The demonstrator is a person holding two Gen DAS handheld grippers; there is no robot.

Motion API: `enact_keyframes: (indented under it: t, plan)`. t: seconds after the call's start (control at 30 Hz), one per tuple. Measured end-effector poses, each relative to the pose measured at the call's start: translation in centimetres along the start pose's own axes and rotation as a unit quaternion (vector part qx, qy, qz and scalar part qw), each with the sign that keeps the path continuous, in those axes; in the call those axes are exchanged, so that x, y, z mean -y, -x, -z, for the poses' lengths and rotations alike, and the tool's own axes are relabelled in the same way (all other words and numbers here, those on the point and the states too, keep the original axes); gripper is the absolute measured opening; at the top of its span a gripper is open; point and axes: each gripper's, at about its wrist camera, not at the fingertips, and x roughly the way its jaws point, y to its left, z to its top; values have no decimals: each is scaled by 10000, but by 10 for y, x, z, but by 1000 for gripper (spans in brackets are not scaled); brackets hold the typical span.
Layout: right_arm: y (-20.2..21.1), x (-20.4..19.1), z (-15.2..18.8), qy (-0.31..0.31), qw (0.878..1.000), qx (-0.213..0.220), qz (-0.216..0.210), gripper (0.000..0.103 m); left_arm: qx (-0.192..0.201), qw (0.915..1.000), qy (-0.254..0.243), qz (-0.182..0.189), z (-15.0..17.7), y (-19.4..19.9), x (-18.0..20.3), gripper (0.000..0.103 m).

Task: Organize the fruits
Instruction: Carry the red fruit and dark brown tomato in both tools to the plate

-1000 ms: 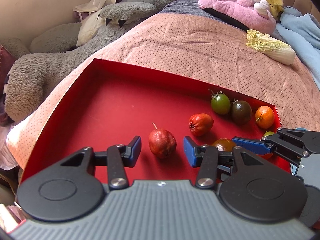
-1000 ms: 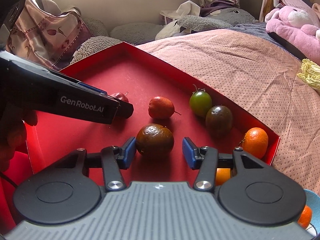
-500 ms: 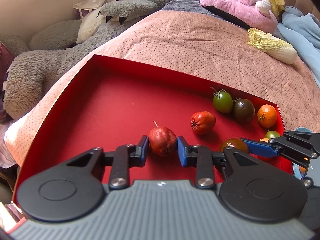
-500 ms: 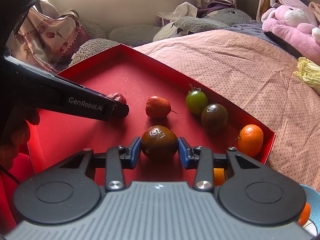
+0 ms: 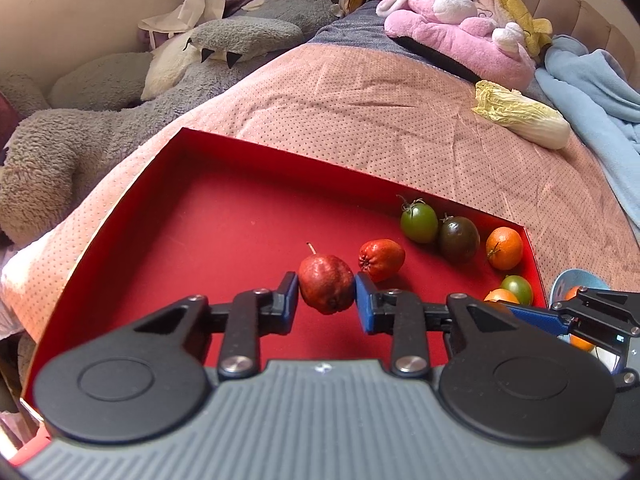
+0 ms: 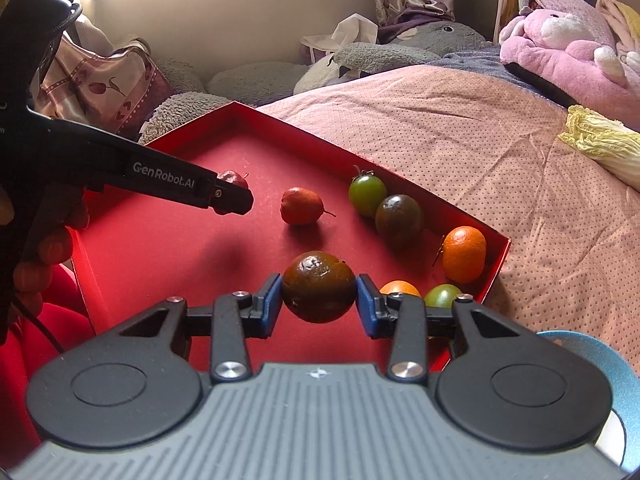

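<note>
Red tray: cardboard, lying on the pink dotted bedspread; carries all the fruit, most of it along the far-right edge and right corner.
Left gripper: clamped on the red pear-shaped fruit, pads on both flanks, stem up; fruit near the tray's middle, seemingly just off the floor.
Right gripper: closed around the dark brown tomato, towards the tray's near-right edge; shadow beneath suggests lifted.
Loose fruit: second red fruit just beside the held one; green tomato touching dark tomato by the far edge; orange in the right corner.
Lift: straight up, clear of the neighbouring red fruit and tray wall.
Grip: firm yet gentle; soft skins likely to bruise, round shapes prone to slipping.
Arms: kept apart, grippers close together over one tray.
Placing: like beside like, set down before releasing.
</note>
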Motion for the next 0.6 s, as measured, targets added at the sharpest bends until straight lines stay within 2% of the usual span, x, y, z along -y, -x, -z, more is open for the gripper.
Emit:
enact_keyframes:
  t: [0.37, 0.6]
  plan:
    - [16, -4, 5, 123, 9999, 6, 1, 46, 91, 9995, -156, -277, -1, 1, 10, 34]
    - [35, -2, 8, 126, 9999, 75, 84, 46, 156, 9993, -268, -212, -2, 2, 23, 34]
